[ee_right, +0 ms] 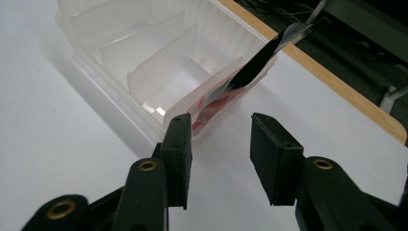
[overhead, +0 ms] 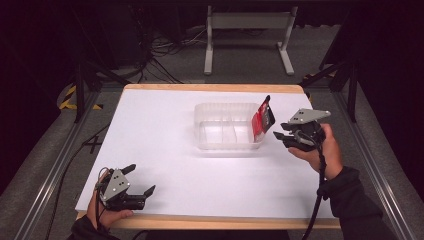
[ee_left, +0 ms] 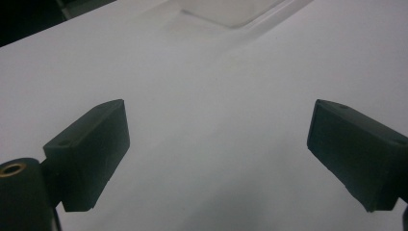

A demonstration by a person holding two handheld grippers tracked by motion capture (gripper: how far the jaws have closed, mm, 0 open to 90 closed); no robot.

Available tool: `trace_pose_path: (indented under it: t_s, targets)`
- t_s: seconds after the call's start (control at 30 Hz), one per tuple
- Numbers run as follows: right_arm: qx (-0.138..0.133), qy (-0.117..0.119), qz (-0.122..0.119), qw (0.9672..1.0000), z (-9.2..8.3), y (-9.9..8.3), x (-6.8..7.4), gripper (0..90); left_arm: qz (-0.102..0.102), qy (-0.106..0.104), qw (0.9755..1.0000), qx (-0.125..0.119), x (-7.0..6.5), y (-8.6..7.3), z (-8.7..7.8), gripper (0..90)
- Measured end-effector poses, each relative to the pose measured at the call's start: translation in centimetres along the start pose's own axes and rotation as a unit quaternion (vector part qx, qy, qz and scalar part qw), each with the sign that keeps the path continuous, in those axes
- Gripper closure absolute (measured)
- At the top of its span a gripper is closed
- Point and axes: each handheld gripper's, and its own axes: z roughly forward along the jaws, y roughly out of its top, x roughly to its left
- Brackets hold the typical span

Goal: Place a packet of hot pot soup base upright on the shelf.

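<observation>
The right tongs [overhead: 286,135] are spread apart and hold nothing. Just in front of them, a red and black packet [overhead: 262,118] leans in the near end of the clear tray [overhead: 220,142]. It looks light, thin and bendy, so pinch its top edge. The left tongs [overhead: 140,181] rest wide apart on the desk [overhead: 165,125], far from the tray.

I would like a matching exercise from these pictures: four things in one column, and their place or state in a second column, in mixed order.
Things:
1. left gripper
2. right gripper
3. red and black packet
4. clear divided tray

Places or states:
A. leaning in the tray's right end, sticking up above the rim
B. open, low at the table's near left corner
C. on the white table, right of centre
D. open, just right of the tray

Pairs: 1-B, 2-D, 3-A, 4-C
</observation>
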Motion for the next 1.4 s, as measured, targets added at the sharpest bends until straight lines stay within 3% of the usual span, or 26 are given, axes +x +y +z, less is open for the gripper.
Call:
trace_pose_path:
  t_s: [0.7,0.9,1.17,1.4]
  targets:
    - [0.007,-0.004,-0.02,0.9998,-0.3,-4.2,0.4,50.8,0.003,0.0,1.0,0.004,0.0,-0.1,0.1,8.2]
    - [0.001,-0.004,-0.02,0.9998,-0.4,-5.6,0.5,47.6,0.002,0.001,1.0,0.005,0.0,-0.1,0.1,8.2]
    - [-0.023,-0.024,-0.021,0.9993,-1.0,-7.9,0.6,41.5,0.001,0.003,1.0,0.005,0.2,-0.1,0.0,8.1]
    - [-0.033,-0.026,-0.008,0.9991,-1.6,-9.5,0.4,35.6,0.0,0.008,1.0,0.004,0.4,-0.2,-0.1,7.8]
